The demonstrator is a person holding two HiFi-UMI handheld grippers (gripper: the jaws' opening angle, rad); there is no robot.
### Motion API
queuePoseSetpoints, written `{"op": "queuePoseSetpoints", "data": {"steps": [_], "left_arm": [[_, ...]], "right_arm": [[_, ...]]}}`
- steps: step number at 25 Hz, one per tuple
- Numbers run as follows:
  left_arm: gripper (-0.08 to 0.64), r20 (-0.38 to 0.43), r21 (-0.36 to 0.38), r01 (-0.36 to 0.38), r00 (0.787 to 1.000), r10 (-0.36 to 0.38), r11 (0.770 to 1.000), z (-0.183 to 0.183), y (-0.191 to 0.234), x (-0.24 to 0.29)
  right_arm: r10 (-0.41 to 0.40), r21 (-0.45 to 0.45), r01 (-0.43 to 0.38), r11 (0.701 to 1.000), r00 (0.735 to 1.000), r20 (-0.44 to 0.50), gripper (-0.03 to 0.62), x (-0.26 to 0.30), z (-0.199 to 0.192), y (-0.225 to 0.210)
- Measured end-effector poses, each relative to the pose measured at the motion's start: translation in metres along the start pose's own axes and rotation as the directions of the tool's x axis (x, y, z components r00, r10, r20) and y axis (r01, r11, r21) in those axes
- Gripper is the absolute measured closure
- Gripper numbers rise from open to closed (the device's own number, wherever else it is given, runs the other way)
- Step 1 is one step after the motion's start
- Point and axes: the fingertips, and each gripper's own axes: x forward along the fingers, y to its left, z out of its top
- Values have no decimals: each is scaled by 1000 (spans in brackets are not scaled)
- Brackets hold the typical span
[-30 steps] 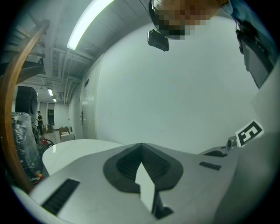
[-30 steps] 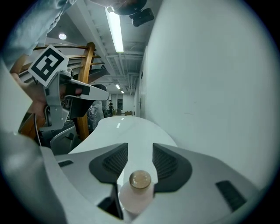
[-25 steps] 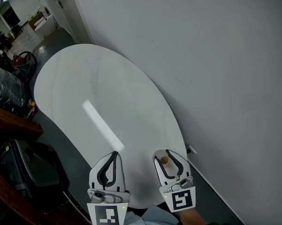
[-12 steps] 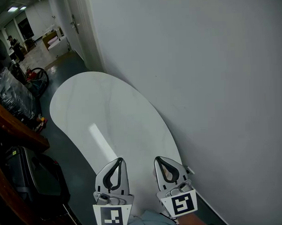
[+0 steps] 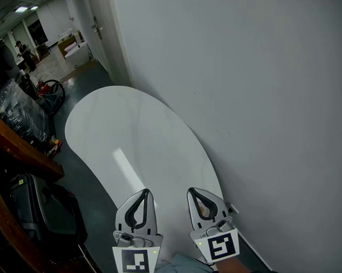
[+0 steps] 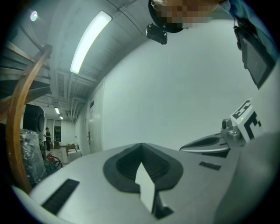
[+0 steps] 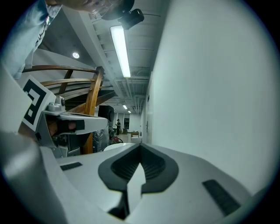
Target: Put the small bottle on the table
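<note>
The white oval table [image 5: 126, 134] runs away from me along the wall in the head view. Both grippers are held side by side over its near end. My left gripper [image 5: 144, 192] is shut, its jaws meeting at the tip with nothing between them [image 6: 141, 146]. My right gripper [image 5: 194, 191] is shut too, and its own view shows the jaws [image 7: 141, 148] closed on nothing. No small bottle shows in any view now. From the left gripper view the right gripper [image 6: 210, 142] appears at the right.
A plain white wall [image 5: 259, 102] stands right against the table's right side. A dark wooden rail [image 5: 20, 149] and a black bag [image 5: 45, 213] on the floor flank the left. A door [image 5: 103, 35] and a distant person [image 5: 26, 54] are at the far end.
A second ago a small tan bottle stood between the wide right jaws. Those jaws have since closed and the bottle is out of sight. The head view has lifted toward the far end.
</note>
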Motion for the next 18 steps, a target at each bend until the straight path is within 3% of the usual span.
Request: {"op": "queuePoseSetpoints", "data": {"steps": [18], "left_arm": [[560,13,-4,2,1000,-2,1000,3,0,-5]], "right_arm": [[-2,5,2,1000,1000,18,592,-5,4,6]]}}
